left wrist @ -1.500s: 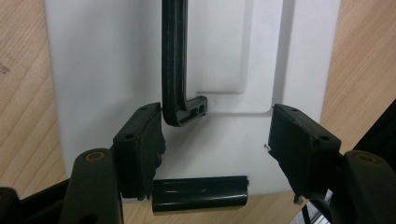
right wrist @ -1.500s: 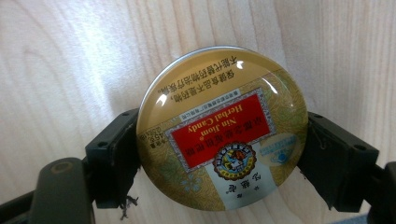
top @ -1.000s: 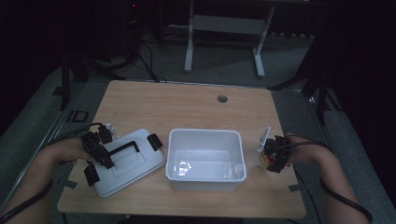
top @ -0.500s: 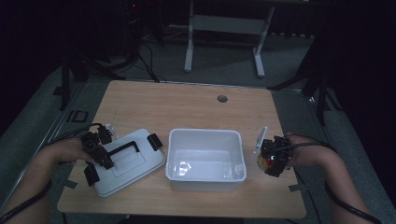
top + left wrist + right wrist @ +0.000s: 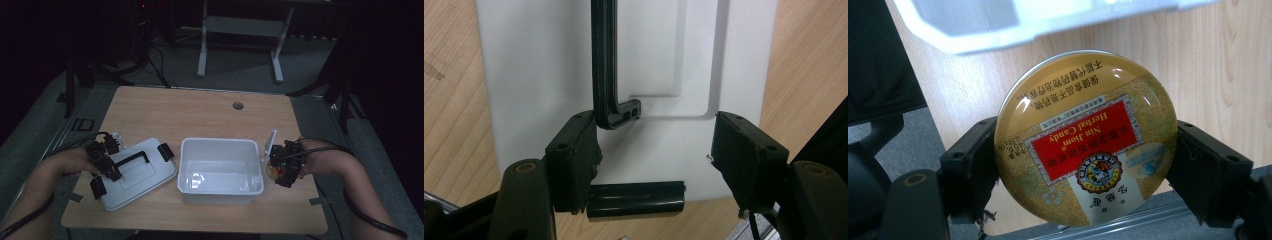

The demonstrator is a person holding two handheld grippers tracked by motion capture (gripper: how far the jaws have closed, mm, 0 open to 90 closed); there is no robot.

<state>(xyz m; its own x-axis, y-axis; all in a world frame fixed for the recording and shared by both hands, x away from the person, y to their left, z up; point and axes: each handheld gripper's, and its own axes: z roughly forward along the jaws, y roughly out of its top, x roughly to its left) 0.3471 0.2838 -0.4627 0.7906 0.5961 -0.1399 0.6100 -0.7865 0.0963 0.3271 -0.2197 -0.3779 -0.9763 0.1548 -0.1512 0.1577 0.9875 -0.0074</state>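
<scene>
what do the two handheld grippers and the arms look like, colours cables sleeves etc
Both grippers, left and right, are black, blocky two-jaw tools with boxy rectangular pads on rounded arms pinned by round bolts. A black cable trails back from each along the forearm. The forearms look bare, with no sleeves showing.

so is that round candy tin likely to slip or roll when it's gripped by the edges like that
Possibly. The candy tin looks glossy and smooth, so it may be slippery. The right hand-held gripper clamps it across its curved rim, a small contact that could let it pivot. It seems stiff metal, unlikely to crush. Set on edge it would probably roll; laid flat in the white bin it should sit still.
</scene>
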